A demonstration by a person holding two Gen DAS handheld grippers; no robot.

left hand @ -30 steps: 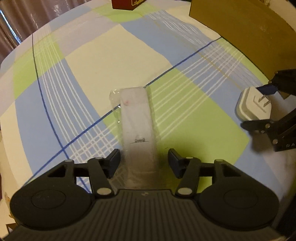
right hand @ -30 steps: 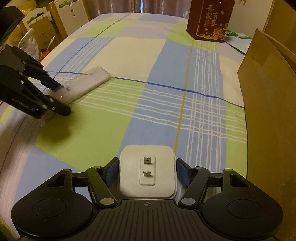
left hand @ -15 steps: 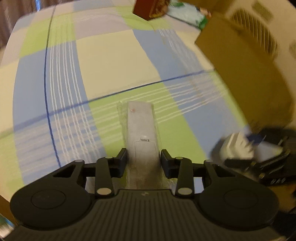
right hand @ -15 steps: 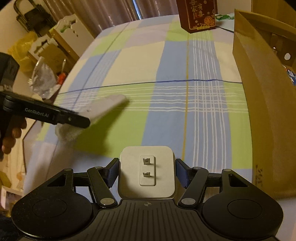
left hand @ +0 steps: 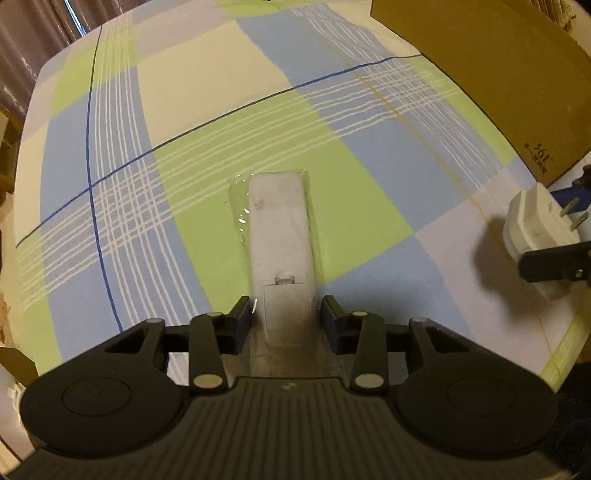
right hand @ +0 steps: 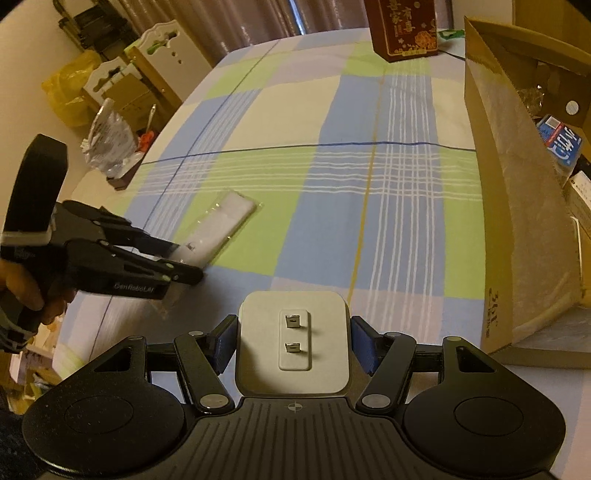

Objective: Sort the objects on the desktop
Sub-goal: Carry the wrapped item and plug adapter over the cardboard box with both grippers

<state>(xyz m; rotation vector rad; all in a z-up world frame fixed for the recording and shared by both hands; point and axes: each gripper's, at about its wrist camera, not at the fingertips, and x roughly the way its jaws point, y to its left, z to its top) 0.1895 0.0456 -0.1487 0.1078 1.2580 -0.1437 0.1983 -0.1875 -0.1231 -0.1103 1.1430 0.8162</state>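
My left gripper is shut on a long white remote control in a clear plastic sleeve, which sticks out forward above the checked tablecloth. From the right wrist view the same remote is seen at the left, lifted off the cloth in the left gripper. A white square plug adapter with two metal prongs sits pinched between the pads of my right gripper. In the left wrist view that adapter hangs at the far right.
An open brown cardboard box stands along the right side with several items inside. A dark red box with gold characters stands at the table's far end. Chairs, bags and clutter crowd the floor beyond the table's left edge.
The left gripper's jaws closed on the remote and lifted it off the cloth, carrying it right. The right gripper rose with the adapter, bringing the cardboard box closer.
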